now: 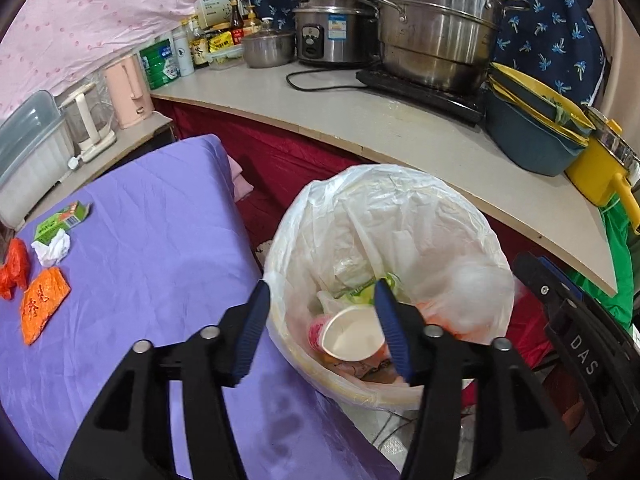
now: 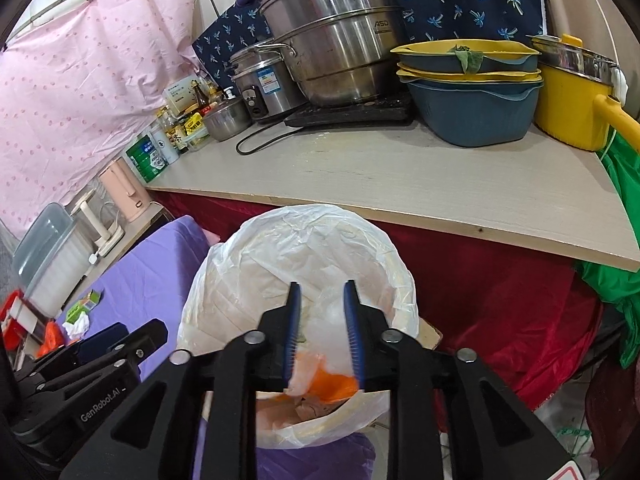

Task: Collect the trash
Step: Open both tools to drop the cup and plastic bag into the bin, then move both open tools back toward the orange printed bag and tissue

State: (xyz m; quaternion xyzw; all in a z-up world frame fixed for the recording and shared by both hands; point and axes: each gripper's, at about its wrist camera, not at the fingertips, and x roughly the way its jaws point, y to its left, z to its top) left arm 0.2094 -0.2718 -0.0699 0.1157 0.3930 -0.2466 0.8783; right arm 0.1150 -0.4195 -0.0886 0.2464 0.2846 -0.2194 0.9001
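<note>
A bin [image 1: 360,394] lined with a white plastic bag [image 1: 400,208] stands beside the purple table [image 1: 152,240]. My left gripper [image 1: 320,286] hangs open over the bin's near rim with nothing between its fingers. A white paper cup [image 1: 348,332] lies on the trash below. My right gripper [image 2: 322,284] is open above the same bin [image 2: 300,240], and a blurred orange-and-white plastic bag [image 2: 320,380] hangs loose low between its fingers. On the table lie a green carton [image 1: 60,220], a crumpled white tissue [image 1: 50,248], an orange wrapper [image 1: 42,304] and a red-orange bag [image 1: 14,268].
Behind the bin runs a beige counter [image 1: 400,140] over a red cloth, carrying a steel steamer [image 1: 432,28], a rice cooker [image 1: 328,32], stacked blue basins [image 1: 532,128] and a yellow pot [image 1: 600,176]. A pink kettle [image 1: 128,92] stands at the far left. A green bag [image 2: 624,280] hangs at the right.
</note>
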